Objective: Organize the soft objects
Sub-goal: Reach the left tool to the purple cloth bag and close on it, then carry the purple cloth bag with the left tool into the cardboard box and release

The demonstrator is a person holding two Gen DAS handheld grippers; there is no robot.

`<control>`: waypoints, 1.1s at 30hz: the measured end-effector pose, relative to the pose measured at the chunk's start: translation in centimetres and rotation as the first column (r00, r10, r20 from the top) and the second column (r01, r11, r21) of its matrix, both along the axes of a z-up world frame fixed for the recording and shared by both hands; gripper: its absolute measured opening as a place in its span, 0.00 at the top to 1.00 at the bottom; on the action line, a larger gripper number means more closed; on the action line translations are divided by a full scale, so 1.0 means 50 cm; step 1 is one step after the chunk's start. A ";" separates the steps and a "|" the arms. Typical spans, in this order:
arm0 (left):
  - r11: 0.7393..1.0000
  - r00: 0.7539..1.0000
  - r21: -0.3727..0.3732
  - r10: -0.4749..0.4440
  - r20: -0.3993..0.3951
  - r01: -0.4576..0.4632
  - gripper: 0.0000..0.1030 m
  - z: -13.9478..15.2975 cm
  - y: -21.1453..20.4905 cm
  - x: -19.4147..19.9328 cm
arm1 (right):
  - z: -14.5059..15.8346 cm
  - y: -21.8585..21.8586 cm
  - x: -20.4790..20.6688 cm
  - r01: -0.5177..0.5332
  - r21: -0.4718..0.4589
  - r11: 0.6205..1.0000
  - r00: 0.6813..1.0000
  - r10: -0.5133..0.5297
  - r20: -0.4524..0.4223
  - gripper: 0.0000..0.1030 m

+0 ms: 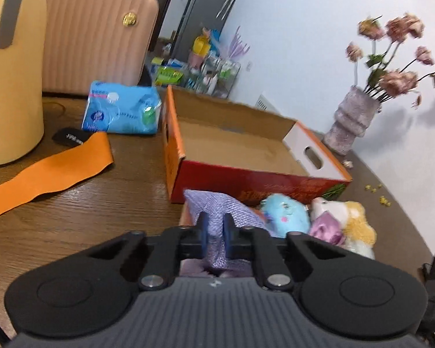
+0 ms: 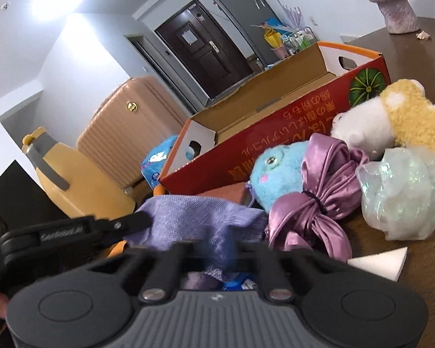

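Note:
A lilac knitted cloth (image 1: 217, 206) is pinched between the jaws of my left gripper (image 1: 216, 227), just in front of the open red cardboard box (image 1: 246, 179), whose inside is bare. In the right wrist view the same cloth (image 2: 194, 217) is stretched sideways. My right gripper (image 2: 220, 252) is shut on its near edge, and the left gripper's fingertip (image 2: 136, 220) holds its left corner. Beside the cloth and against the box (image 2: 275, 133) lie a blue plush (image 2: 278, 174), a purple satin bundle (image 2: 319, 197), a white and yellow plush (image 2: 391, 116) and a shiny plastic pouch (image 2: 400, 191).
On the wooden table (image 1: 101, 203) stand a yellow jug (image 1: 11, 72), a pink suitcase (image 1: 92, 37) and a vase of flowers (image 1: 351, 116). A blue tissue pack (image 1: 121, 110) and an orange strap (image 1: 49, 171) lie left of the box. A white foam wedge (image 2: 380, 264) lies near right.

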State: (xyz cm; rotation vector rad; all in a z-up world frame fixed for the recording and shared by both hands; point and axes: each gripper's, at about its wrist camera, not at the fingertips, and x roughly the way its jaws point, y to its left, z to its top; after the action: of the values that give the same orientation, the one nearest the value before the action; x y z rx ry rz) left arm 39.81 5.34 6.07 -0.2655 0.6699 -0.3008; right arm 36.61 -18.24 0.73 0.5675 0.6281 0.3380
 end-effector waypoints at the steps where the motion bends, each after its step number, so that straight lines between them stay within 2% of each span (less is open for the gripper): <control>1: 1.000 1.000 -0.009 -0.002 0.013 0.002 0.92 0.011 0.000 -0.018 | 0.008 -0.003 -0.007 -0.007 0.001 1.000 1.000 0.007 0.016 0.99; 6: 0.996 0.993 -0.083 -0.019 0.117 0.029 0.92 0.077 0.001 -0.146 | 0.083 -0.014 -0.093 -0.081 -0.024 0.996 0.986 0.084 0.144 0.99; 8: 0.991 0.993 -0.132 -0.004 0.121 0.020 0.92 0.085 -0.002 -0.218 | 0.102 -0.018 -0.147 -0.124 -0.051 0.991 0.976 0.131 0.176 0.99; 11: 0.976 0.997 -0.215 0.024 0.078 -0.006 0.92 0.054 -0.007 -0.313 | 0.102 -0.024 -0.238 -0.190 -0.120 0.974 0.961 0.210 0.179 0.99; 14: 0.968 1.000 -0.251 0.025 -0.011 -0.027 0.92 -0.024 -0.030 -0.399 | 0.070 -0.033 -0.316 -0.219 -0.202 0.955 0.962 0.246 0.121 0.99; 16: 0.976 0.998 -0.216 -0.007 -0.057 -0.006 0.91 -0.062 -0.049 -0.426 | 0.044 -0.038 -0.337 -0.215 -0.229 0.949 0.969 0.237 0.073 0.99; 18: 0.994 0.997 -0.111 -0.035 -0.076 0.027 0.89 -0.081 -0.076 -0.452 | 0.020 -0.041 -0.351 -0.194 -0.263 0.945 0.975 0.216 0.057 0.96; 20: 0.999 0.998 -0.031 -0.046 -0.051 0.045 0.67 -0.077 -0.088 -0.467 | 0.016 -0.046 -0.374 -0.167 -0.286 0.943 0.976 0.199 0.085 0.90; 22: 1.000 1.000 0.011 -0.028 0.005 0.028 0.55 -0.058 -0.083 -0.479 | 0.021 -0.061 -0.396 -0.140 -0.278 0.950 0.976 0.179 0.121 0.86; 24: 1.000 1.000 -0.004 -0.006 0.021 0.006 0.51 -0.048 -0.072 -0.475 | 0.021 -0.073 -0.408 -0.105 -0.294 0.950 0.978 0.151 0.141 0.79; 26: 1.000 1.000 -0.028 0.000 0.012 0.000 0.51 -0.051 -0.067 -0.463 | 0.011 -0.077 -0.400 -0.070 -0.314 0.947 0.983 0.119 0.139 0.66; 29: 1.000 1.000 -0.026 0.005 0.013 -0.005 0.54 -0.057 -0.079 -0.440 | -0.007 -0.076 -0.375 -0.041 -0.345 0.938 0.985 0.095 0.142 0.66; 30: 1.000 1.000 -0.029 -0.001 0.008 0.002 0.63 -0.063 -0.082 -0.437 | -0.014 -0.072 -0.368 -0.034 -0.364 0.931 0.986 0.090 0.138 0.66; 31: 1.000 1.000 -0.029 -0.007 -0.007 0.007 0.75 -0.071 -0.085 -0.431 | -0.022 -0.069 -0.359 -0.030 -0.386 0.922 0.988 0.084 0.126 0.66; 33: 1.000 0.999 -0.024 -0.002 -0.053 0.001 0.81 -0.089 -0.086 -0.418 | -0.036 -0.056 -0.350 -0.034 -0.413 0.910 0.990 0.088 0.114 0.66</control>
State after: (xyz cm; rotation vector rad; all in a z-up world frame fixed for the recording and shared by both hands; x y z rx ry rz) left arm 18.92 1.03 1.64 -0.2961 0.7188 -0.3044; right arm 19.09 -21.05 -1.05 0.1196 0.5700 0.2879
